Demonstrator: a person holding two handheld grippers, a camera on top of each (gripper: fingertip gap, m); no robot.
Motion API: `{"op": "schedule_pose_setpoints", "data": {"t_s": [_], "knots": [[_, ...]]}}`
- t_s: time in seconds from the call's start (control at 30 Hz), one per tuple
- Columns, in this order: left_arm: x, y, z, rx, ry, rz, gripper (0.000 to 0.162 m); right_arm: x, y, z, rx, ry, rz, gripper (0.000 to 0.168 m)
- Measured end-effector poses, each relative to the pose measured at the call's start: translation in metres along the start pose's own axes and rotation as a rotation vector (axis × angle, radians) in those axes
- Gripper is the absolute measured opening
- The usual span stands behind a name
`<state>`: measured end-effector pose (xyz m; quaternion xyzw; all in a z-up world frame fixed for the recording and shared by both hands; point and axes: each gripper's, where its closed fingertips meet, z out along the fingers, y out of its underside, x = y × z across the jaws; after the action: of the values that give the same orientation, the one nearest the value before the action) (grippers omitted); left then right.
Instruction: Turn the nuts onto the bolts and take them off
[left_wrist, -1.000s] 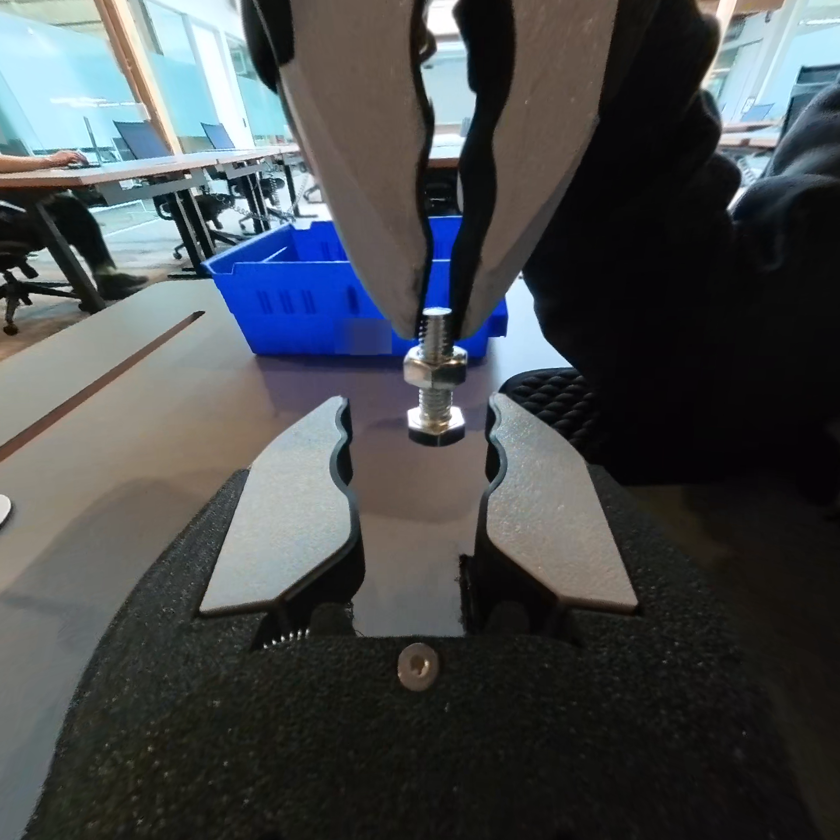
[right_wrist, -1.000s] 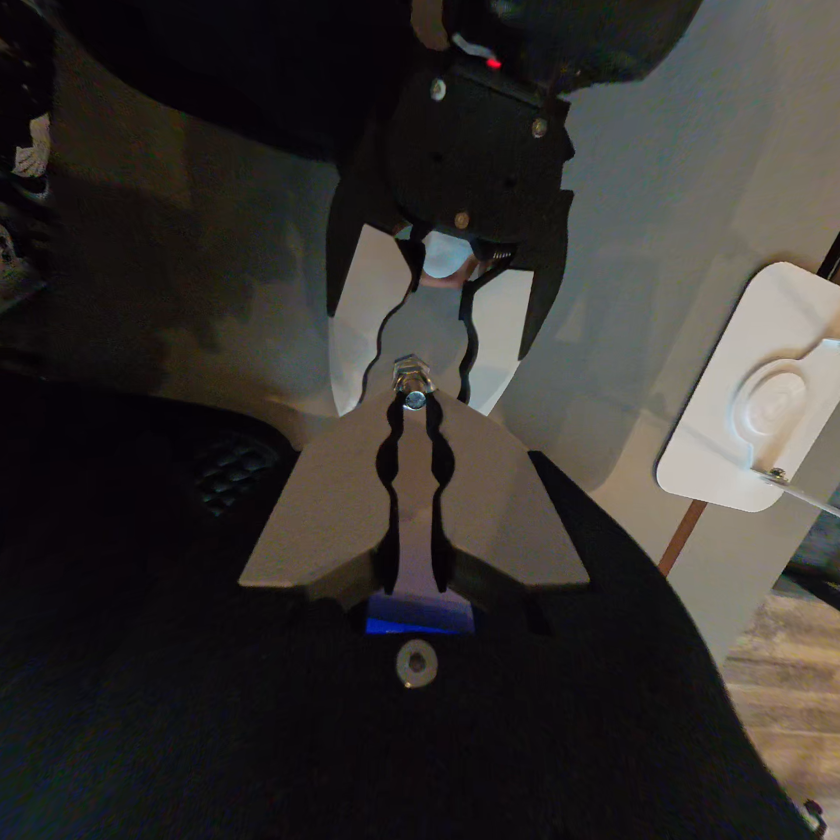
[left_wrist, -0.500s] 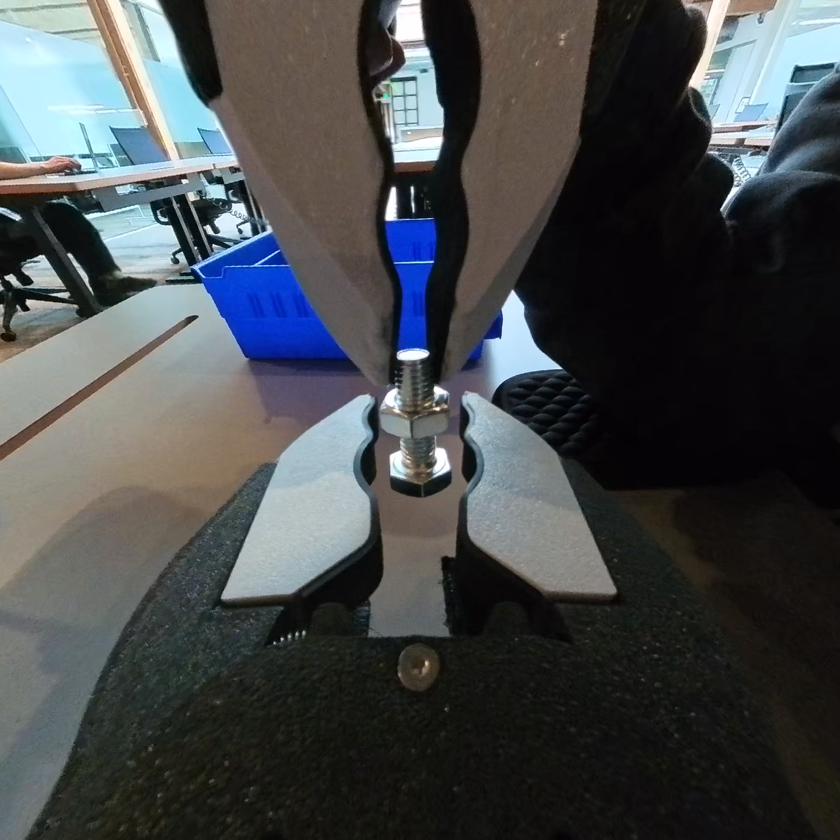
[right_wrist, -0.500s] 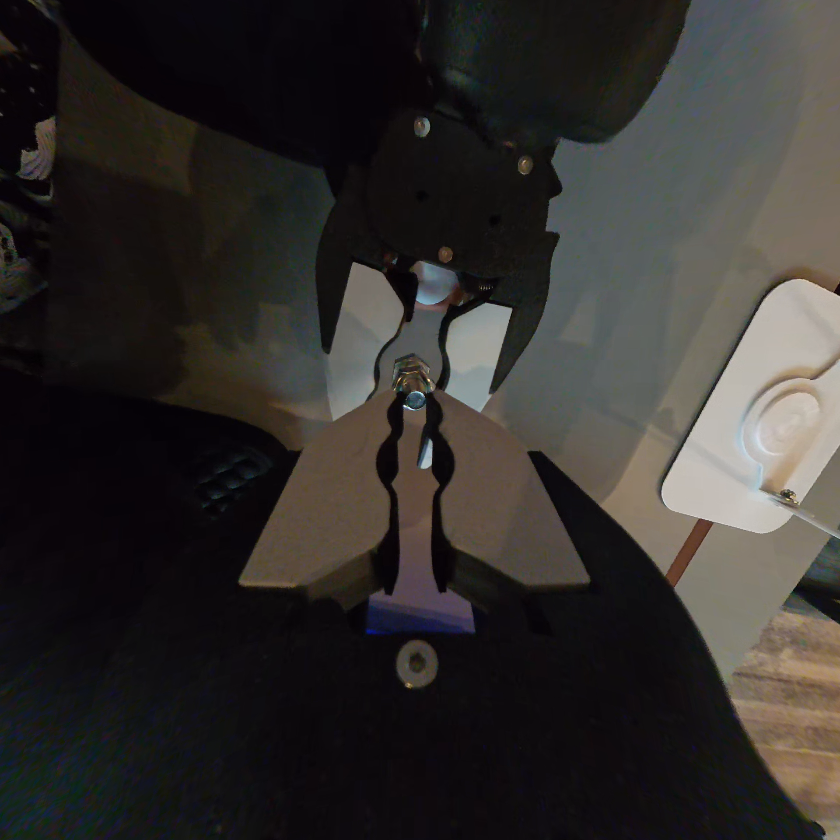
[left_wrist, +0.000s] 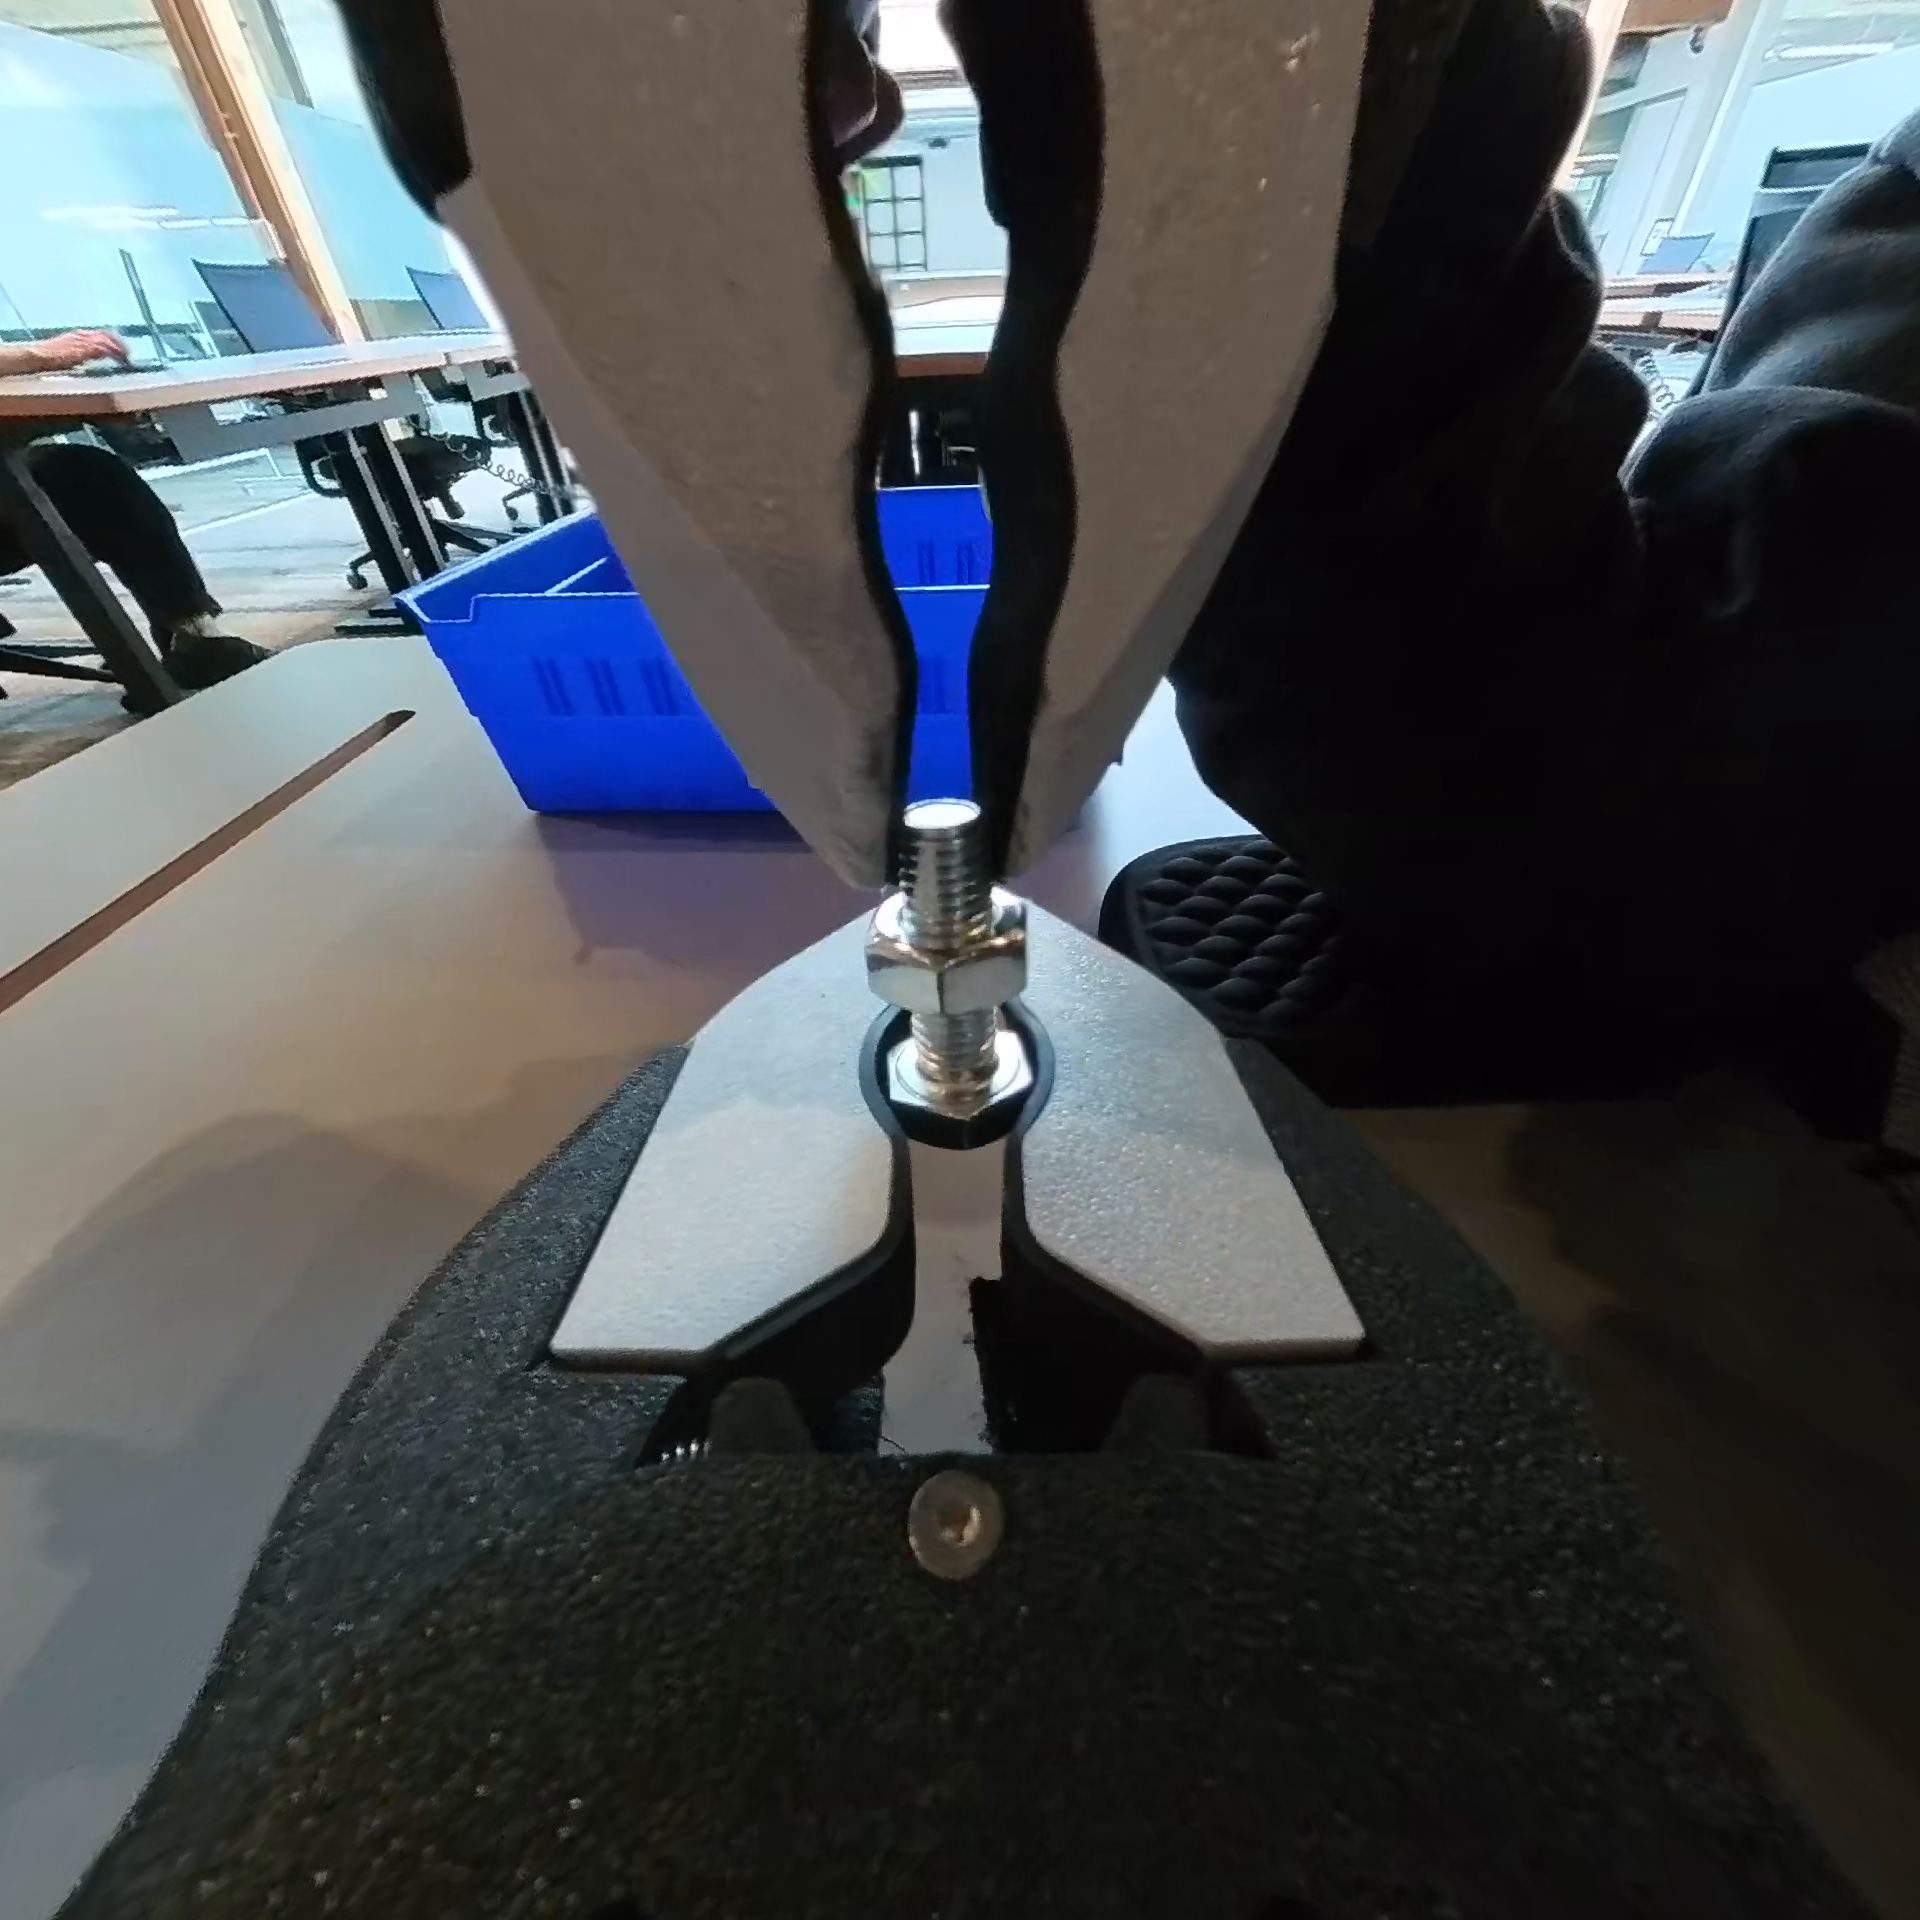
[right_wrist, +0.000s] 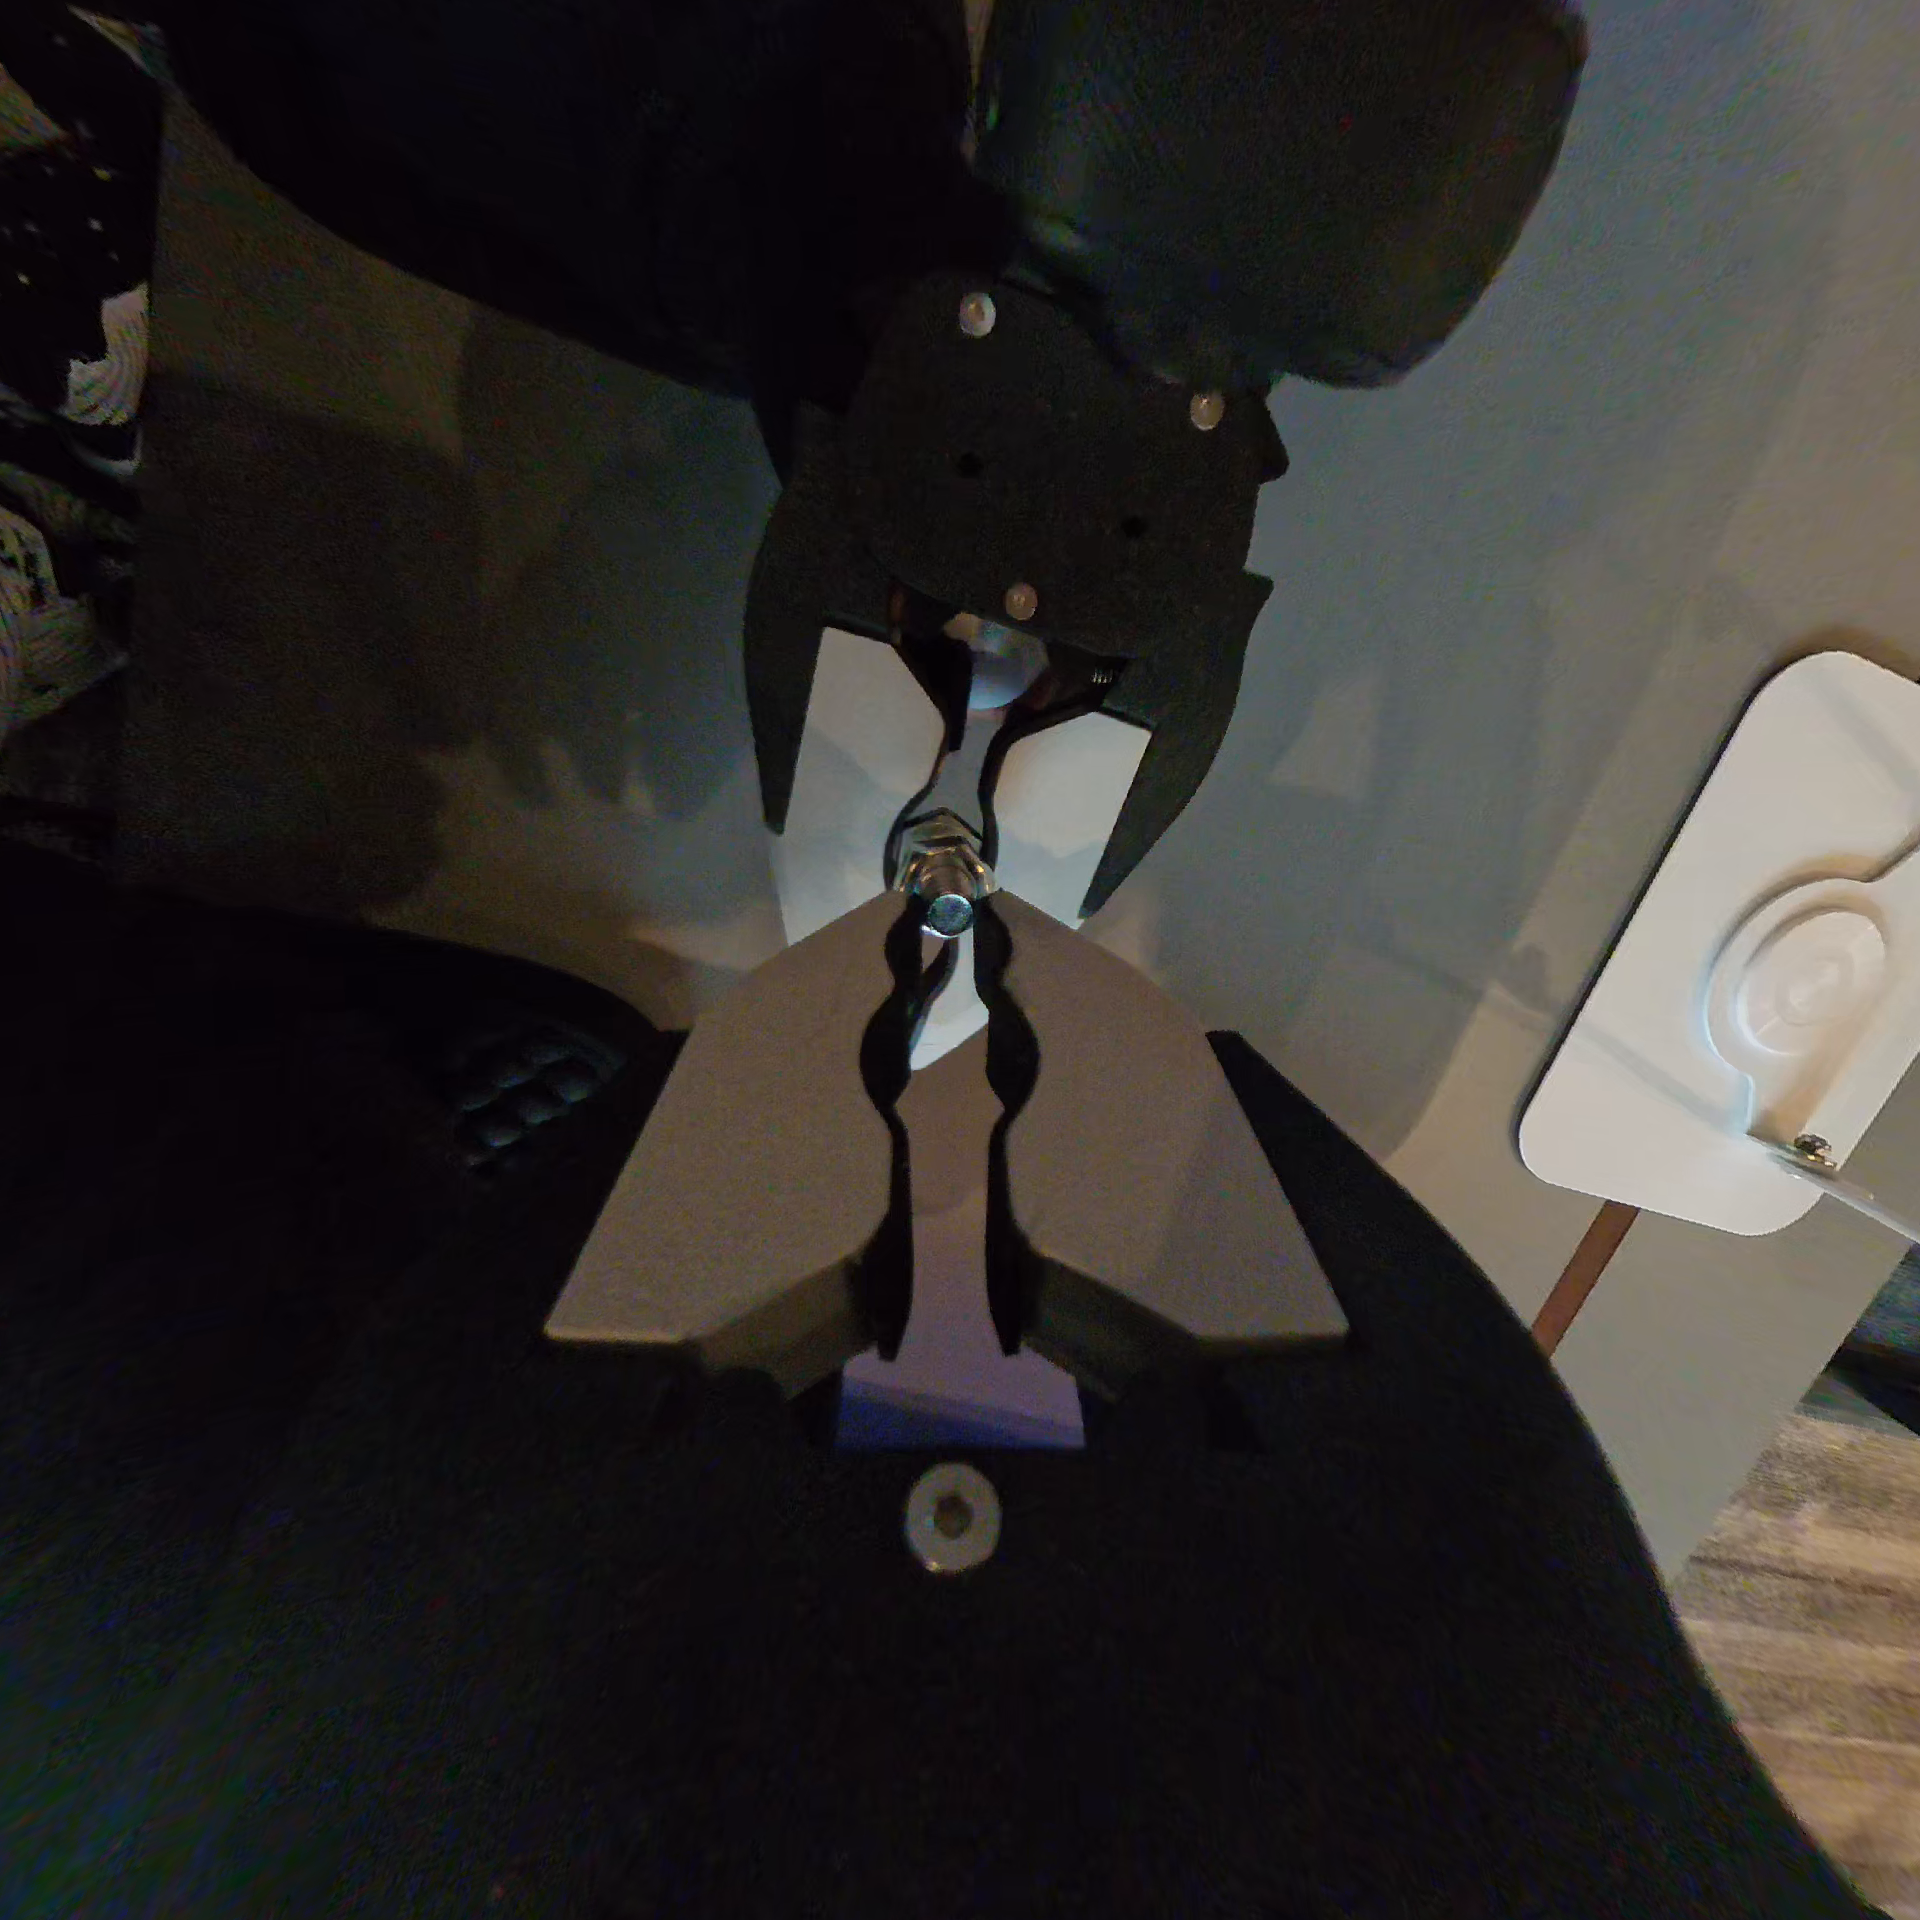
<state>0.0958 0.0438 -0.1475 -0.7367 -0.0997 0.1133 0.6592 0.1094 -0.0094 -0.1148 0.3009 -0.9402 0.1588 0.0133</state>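
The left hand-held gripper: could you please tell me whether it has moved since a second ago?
Yes. The left hand-held gripper advanced toward the blue bin and closed around the bolt, below its nut, which the right hand-held gripper holds.

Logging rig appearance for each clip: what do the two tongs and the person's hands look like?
Both tongs, left and right, have pale grey textured fingers with wavy black inner edges, on rough black bodies with a silver screw. The person's right hand wears a black glove.
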Motion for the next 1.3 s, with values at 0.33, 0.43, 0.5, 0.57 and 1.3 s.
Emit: {"op": "schedule_pose_setpoints", "data": {"t_s": [0.33,0.43,0.5,0.57,1.3], "knots": [[0.001,0.000,0.000,0.001,0.014,-0.014,0.012,0.000,-0.001,-0.002,0.007,0.010,-0.003,0.008],[0.002,-0.001,0.000,0.008,0.017,-0.013,0.012,0.000,-0.001,-0.003,0.012,0.013,-0.005,0.008],[0.001,-0.003,-0.001,0.021,0.016,-0.019,0.012,0.001,-0.004,-0.004,0.026,0.022,-0.004,0.009],[-0.003,-0.009,-0.006,0.051,0.002,-0.035,0.012,0.007,-0.008,-0.008,0.061,0.055,0.000,0.009],[-0.028,-0.023,-0.039,0.118,-0.089,-0.068,0.012,0.050,-0.031,-0.068,1.416,0.221,0.381,0.082]]}}
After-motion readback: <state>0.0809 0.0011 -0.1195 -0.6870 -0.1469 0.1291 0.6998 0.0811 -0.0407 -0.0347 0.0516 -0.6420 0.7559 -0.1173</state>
